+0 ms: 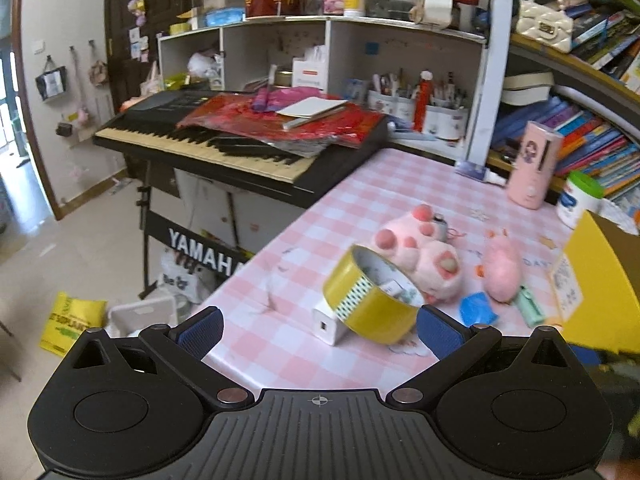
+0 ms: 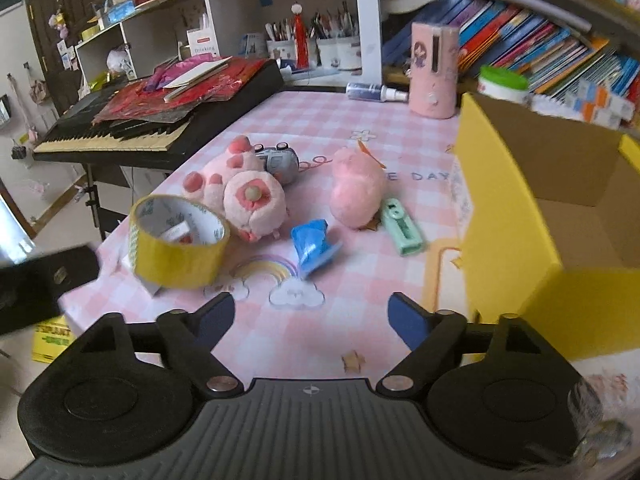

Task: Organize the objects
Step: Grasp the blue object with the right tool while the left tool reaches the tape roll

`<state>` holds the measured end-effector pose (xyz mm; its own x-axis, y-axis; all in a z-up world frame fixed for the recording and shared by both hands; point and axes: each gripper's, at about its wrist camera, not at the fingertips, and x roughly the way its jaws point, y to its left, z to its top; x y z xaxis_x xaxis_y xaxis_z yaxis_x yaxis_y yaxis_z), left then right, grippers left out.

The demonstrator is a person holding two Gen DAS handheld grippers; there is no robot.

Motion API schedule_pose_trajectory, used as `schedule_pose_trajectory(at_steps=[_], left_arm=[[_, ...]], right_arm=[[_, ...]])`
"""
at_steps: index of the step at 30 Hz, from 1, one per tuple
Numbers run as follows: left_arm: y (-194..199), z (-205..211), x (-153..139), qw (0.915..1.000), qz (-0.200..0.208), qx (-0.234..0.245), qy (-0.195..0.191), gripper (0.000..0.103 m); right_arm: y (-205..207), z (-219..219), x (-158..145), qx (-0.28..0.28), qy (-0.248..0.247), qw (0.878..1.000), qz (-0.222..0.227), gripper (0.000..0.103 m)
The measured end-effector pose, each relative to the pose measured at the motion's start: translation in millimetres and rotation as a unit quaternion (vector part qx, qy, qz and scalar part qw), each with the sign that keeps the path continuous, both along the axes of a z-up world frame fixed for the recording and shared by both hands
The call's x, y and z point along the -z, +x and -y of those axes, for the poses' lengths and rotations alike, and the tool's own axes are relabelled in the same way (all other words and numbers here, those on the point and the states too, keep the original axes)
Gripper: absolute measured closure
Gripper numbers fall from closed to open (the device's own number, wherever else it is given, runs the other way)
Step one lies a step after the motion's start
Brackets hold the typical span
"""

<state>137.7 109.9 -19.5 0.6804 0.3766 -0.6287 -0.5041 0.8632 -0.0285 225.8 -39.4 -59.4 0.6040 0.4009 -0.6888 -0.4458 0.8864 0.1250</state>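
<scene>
On the pink checked table (image 2: 304, 120) lie a yellow tape roll (image 2: 180, 236), a pink paw plush (image 2: 244, 192), a grey toy car (image 2: 280, 160), a smaller pink plush (image 2: 356, 188), a crumpled blue packet (image 2: 312, 242) and a green correction-tape dispenser (image 2: 404, 226). My left gripper (image 1: 320, 330) is open just short of the tape roll (image 1: 372, 304), which leans on a small white box (image 1: 330, 324). My right gripper (image 2: 311, 320) is open above bare tablecloth, short of the blue packet, with nothing between its fingers. An open yellow cardboard box (image 2: 516, 216) stands to its right.
A black keyboard (image 1: 224, 148) piled with red wrapping stands left of the table, over the floor. Behind are white cubbies with pen cups (image 2: 332, 50), a pink tumbler (image 2: 434, 70), a spray bottle (image 2: 376, 92), a white tub with a green lid (image 2: 502, 84) and shelves of books (image 2: 540, 48).
</scene>
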Motion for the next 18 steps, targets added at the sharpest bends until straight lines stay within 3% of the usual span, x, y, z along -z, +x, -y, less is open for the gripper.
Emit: schedule_pose_trajectory(at_steps=[5,12,16,18], left_arm=[[10,-3,2,0.9997,-0.014,-0.009,0.016,0.0],[26,-6,8,0.9992,-0.035,-0.006,0.019,0.0],[43,-4,16,0.9979,-0.058,0.02,0.022,0.0],[53,-1,20,0.9963,-0.071,0.039,0.031,0.0]], right_arm=[[35,-23,14,-0.032,-0.03,0.999,0.017,0.048],[73,-47,37,-0.056,-0.064,0.996,0.021,0.053],[90,-53,51,-0.073,-0.078,0.994,0.004,0.07],[94,-48,50,-0.078,-0.062,0.995,-0.004,0.074]])
